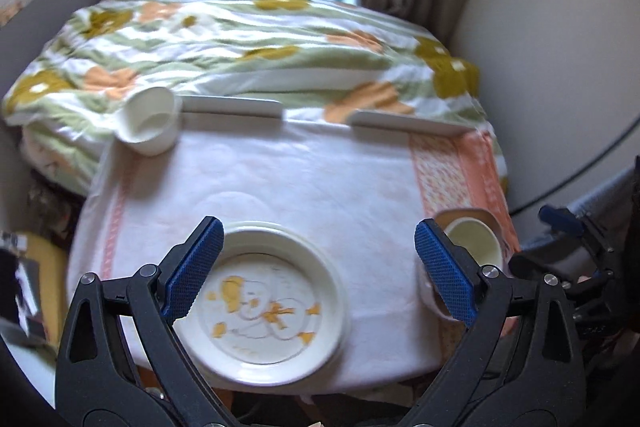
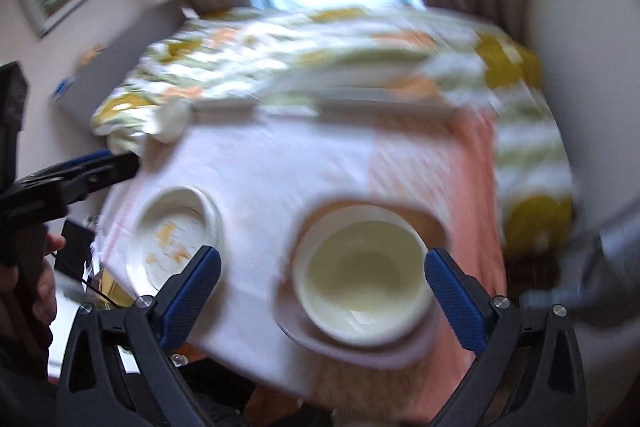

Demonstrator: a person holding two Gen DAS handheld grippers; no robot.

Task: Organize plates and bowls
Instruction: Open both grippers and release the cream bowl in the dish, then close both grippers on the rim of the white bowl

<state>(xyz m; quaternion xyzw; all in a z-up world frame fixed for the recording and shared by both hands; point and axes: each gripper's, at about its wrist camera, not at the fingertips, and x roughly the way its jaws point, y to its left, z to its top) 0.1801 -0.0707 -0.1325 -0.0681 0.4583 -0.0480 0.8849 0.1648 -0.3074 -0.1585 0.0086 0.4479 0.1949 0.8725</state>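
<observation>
A white plate point(image 1: 272, 303) with a yellow picture lies at the near edge of the cloth-covered table point(image 1: 300, 171). My left gripper point(image 1: 318, 227) hovers open above it, and nothing sits between its blue pads. A pale cream bowl point(image 2: 360, 271) rests inside a pinkish dish point(image 2: 360, 351) at the near right of the table. My right gripper point(image 2: 322, 253) hangs open over that bowl, its pads apart from the rim. The same bowl point(image 1: 474, 239) shows behind the left gripper's right finger. The plate point(image 2: 176, 231) appears blurred at the left of the right wrist view.
A white cup point(image 1: 150, 125) lies tilted at the table's far left corner. Two flat white plates point(image 1: 232, 105) point(image 1: 404, 123) sit along the far edge. Behind them are flowered bedding point(image 1: 248, 43), curtains and a window. The cloth has a peach band point(image 1: 452, 171) on the right.
</observation>
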